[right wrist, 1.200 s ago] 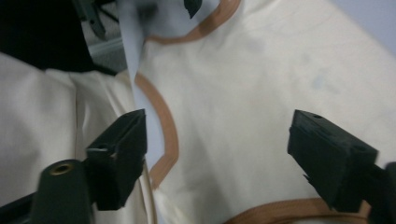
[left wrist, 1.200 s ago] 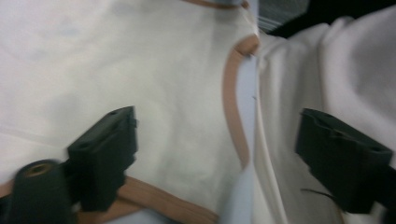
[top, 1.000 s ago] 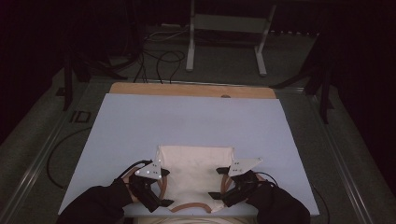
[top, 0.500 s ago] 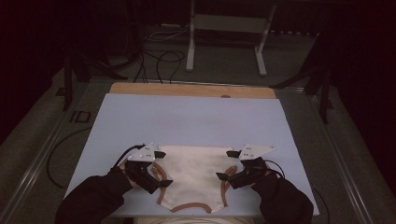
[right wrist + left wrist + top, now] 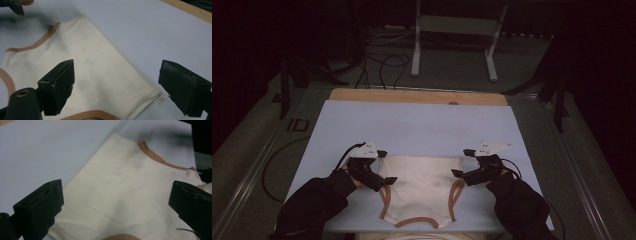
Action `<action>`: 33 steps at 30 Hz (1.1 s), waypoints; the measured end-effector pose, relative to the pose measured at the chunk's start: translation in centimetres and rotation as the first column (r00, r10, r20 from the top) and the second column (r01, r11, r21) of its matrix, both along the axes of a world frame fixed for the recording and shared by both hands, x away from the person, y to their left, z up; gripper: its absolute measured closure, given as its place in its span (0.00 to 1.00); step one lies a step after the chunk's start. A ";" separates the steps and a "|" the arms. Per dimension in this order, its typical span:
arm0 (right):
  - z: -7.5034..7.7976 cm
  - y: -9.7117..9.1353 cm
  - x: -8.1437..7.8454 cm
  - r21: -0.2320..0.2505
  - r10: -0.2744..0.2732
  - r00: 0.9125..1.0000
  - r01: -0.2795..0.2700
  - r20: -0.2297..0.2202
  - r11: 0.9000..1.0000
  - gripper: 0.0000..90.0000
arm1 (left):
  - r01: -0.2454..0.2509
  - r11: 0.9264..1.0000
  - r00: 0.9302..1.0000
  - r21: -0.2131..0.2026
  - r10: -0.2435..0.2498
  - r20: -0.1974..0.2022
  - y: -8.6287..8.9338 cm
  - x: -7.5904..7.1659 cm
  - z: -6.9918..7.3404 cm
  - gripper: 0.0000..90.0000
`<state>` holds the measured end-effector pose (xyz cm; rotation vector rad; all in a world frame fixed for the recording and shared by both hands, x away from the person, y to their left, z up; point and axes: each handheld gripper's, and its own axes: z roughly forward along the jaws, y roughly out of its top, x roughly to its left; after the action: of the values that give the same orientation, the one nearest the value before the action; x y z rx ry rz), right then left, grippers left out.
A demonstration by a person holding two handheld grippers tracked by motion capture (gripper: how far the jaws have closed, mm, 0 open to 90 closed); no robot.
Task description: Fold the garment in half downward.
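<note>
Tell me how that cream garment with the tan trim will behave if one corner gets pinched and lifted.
The cream garment is probably floppy: it lies flat on the blue table cover with soft creases, so a lifted corner would likely drape and fold. It looks thin, so likely light. Pushed, it would probably bunch rather than slide whole.

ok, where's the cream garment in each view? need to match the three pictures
High view: the cream garment lies at the near edge of the table, between the two grippers.
Left gripper view: it runs from centre to lower right, past the open jaws.
Right gripper view: it runs from upper left to bottom centre.
Shared landmark: its tan trim.
</note>
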<state>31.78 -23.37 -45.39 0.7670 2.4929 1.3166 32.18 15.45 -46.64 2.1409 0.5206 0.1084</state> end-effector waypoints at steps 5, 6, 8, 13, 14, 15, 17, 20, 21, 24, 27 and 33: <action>-0.7 0.0 1.3 -0.025 -0.002 1.000 0.002 -0.023 1.000 0.15 | -0.017 1.000 1.000 0.005 0.017 -0.003 0.0 1.4 -0.5 0.00; -0.8 0.0 1.6 -0.026 -0.003 0.999 0.003 -0.032 1.000 0.15 | -0.022 1.000 1.000 0.003 0.022 -0.004 0.0 1.6 -0.6 0.00; -1.2 -0.1 2.1 -0.026 -0.005 0.999 0.004 -0.047 1.000 0.15 | -0.025 1.000 1.000 -0.004 0.024 -0.006 0.0 2.2 -0.7 0.01; -2.1 -0.2 3.4 -0.036 -0.012 0.997 0.010 -0.079 0.999 0.14 | -0.016 1.000 1.000 0.020 0.016 -0.014 0.0 3.4 -1.2 0.01; -2.3 -0.2 3.6 -0.041 -0.017 0.997 0.014 -0.081 0.999 0.14 | -0.020 1.000 1.000 0.018 0.020 -0.019 0.0 3.7 -1.3 0.01; -2.5 -0.3 3.7 -0.044 -0.022 0.996 0.019 -0.085 0.999 0.14 | -0.024 1.000 0.999 0.017 0.024 -0.024 0.0 3.9 -1.5 0.01; -2.9 -0.3 4.1 -0.048 -0.026 0.995 0.021 -0.100 0.999 0.14 | -0.036 0.999 0.998 0.028 0.037 -0.043 0.1 4.5 -1.9 0.01; -3.3 -0.4 4.6 -0.051 -0.043 0.992 0.037 -0.122 0.998 0.14 | -0.055 0.998 0.997 0.043 0.057 -0.052 0.3 5.2 -2.4 0.01; -3.5 -0.4 4.7 -0.053 -0.043 0.991 0.036 -0.124 0.998 0.14 | -0.062 0.997 0.996 0.048 0.064 -0.057 0.3 5.4 -2.6 0.01; -3.7 -0.4 4.9 -0.077 -0.051 0.991 0.042 -0.125 0.996 0.14 | -0.089 0.994 0.994 0.063 0.093 -0.061 0.5 5.9 -3.0 0.00; -3.9 -0.4 5.3 -0.070 -0.054 0.989 0.044 -0.140 0.997 0.15 | -0.095 0.993 0.993 0.071 0.100 -0.070 0.8 6.3 -3.3 0.01; -4.6 -0.3 5.9 -0.085 -0.047 0.985 0.034 -0.165 0.996 0.20 | -0.118 0.988 0.989 0.099 0.126 -0.083 0.9 6.8 -3.9 0.02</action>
<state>37.70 -23.67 -50.03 0.9392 2.6255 1.1726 38.99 16.33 -50.53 2.2119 0.7120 0.1083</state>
